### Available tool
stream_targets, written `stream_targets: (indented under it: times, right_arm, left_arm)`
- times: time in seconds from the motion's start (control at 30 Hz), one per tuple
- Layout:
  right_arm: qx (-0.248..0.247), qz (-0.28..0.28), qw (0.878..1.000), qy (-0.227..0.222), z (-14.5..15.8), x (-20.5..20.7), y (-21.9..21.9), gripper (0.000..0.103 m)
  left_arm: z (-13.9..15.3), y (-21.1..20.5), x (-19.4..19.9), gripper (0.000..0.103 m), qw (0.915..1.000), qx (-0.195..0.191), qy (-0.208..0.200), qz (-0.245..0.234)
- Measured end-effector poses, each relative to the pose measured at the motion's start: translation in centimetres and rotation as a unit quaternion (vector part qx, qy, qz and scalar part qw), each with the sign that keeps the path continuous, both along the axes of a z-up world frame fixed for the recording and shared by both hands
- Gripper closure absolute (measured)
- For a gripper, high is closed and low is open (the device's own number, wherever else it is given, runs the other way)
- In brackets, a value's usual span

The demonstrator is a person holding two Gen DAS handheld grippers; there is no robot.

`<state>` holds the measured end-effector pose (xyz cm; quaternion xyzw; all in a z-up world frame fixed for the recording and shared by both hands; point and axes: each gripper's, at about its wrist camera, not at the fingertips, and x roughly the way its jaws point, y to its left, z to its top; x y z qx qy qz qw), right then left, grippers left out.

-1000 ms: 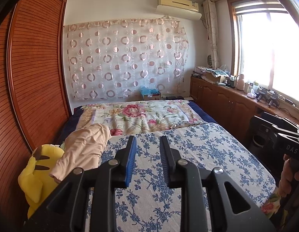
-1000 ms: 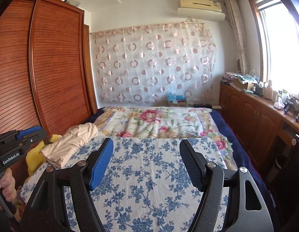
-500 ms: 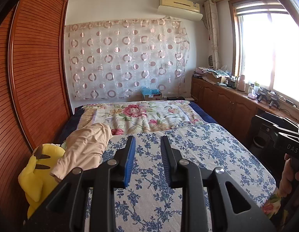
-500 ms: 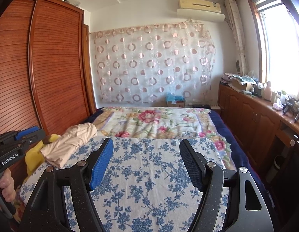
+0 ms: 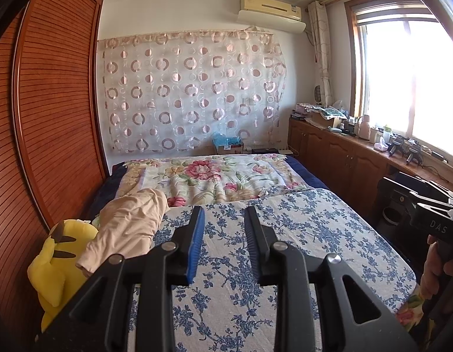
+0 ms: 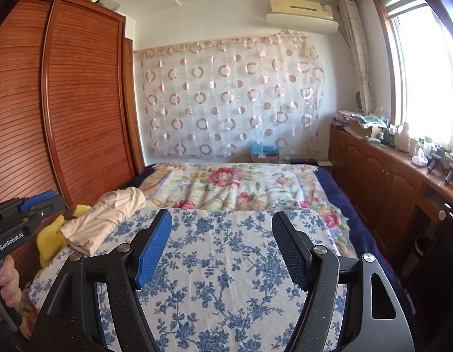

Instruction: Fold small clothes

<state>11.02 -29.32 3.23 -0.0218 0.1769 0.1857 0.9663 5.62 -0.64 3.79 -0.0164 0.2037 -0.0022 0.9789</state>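
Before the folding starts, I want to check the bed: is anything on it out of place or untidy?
Only one thing: the beige garment lies crumpled at the bed's left edge, partly draped over a yellow plush toy, not spread flat. The blue floral cover looks smooth. Both grippers, left and right, are open and hold nothing.

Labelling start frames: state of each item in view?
left hand-held gripper: narrowly open, empty
right hand-held gripper: wide open, empty
beige garment: crumpled, unfolded, at the bed's left edge
yellow plush toy: partly under the garment
blue floral cover: spread flat
wardrobe doors: closed
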Motion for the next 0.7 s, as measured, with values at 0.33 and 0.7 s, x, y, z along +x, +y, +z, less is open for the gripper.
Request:
stream_targets:
  times: [0.33,0.7]
  right_arm:
    - [0.000,-0.001,1.000,-0.001,0.1,0.0,-0.2,0.030]
    - [0.000,-0.001,1.000,-0.001,0.0,0.0,-0.1,0.030]
  left_arm:
    - [0.2,-0.5,0.0,0.075,1.0000,0.001,-0.002,-0.001]
    - [0.6,-1.1,0.0,0.075,1.0000,0.001,-0.003,-0.002]
